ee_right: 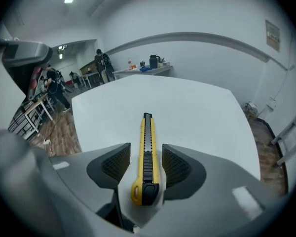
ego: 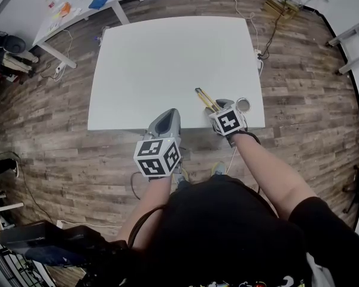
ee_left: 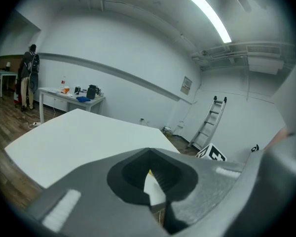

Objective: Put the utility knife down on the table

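I see one yellow utility knife [ee_right: 147, 154] lying on the white surface [ego: 167, 58] near its near edge, towards the right corner, blade end pointing away from me. My right tool [ee_right: 146, 148] straddles it, released, with a gap on each side. One small ring [ego: 243, 104] lies just right of it. My left tool [ee_left: 149, 154] is clenched on nothing, just off the near edge.

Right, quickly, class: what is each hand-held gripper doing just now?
Left hand-held gripper: closed, holding nothing.
Right hand-held gripper: open; the utility knife lies between its jaws, not gripped.
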`<state>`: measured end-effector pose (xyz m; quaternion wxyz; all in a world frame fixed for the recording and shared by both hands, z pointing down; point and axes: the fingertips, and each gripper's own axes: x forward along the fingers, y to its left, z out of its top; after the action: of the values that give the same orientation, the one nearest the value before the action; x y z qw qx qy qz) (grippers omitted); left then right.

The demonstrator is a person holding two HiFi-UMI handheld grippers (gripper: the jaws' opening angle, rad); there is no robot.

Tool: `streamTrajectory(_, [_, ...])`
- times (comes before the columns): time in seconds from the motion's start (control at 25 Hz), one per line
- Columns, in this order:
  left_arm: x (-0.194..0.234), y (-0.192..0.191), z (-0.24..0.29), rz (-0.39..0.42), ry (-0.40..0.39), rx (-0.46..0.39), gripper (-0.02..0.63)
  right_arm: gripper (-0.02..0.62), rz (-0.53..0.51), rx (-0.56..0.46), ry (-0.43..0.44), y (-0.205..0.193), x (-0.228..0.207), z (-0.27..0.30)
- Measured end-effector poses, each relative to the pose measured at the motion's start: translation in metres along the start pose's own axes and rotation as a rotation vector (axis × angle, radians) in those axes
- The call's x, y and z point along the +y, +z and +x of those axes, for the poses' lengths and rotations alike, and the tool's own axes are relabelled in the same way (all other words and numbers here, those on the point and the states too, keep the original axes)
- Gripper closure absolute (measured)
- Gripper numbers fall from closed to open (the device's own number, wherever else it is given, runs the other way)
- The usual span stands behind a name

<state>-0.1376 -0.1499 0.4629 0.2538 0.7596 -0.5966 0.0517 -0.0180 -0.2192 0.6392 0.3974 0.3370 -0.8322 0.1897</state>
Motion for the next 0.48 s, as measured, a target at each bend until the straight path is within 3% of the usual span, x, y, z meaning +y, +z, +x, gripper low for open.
streamTrajectory(0.08, [0.001, 0.003, -0.001, 0.005, -0.003, -0.001, 0.605, 0.380, 0.073, -0.077, 0.017, 0.009, -0.002, -0.017])
streamTrajectory(0.12, [0.001, 0.005, -0.001, 0.009, -0.006, -0.003, 0.606, 0.455, 0.116, -0.141, 0.022, 0.020, -0.005, -0.033])
streamTrajectory(0.16, [0.001, 0.007, 0.000, 0.013, -0.008, -0.006, 0.606, 0.571, 0.154, -0.217, 0.027, 0.032, -0.007, -0.055])
streamTrajectory(0.32, [-0.004, 0.018, 0.002, 0.051, -0.019, -0.024, 0.606, 0.574, 0.133, -0.498, -0.017, 0.079, -0.010, -0.163])
streamTrajectory(0.48, [-0.016, 0.033, 0.004, 0.089, -0.037, -0.055, 0.606, 0.575, 0.135, -0.643, -0.060, 0.094, -0.016, -0.236])
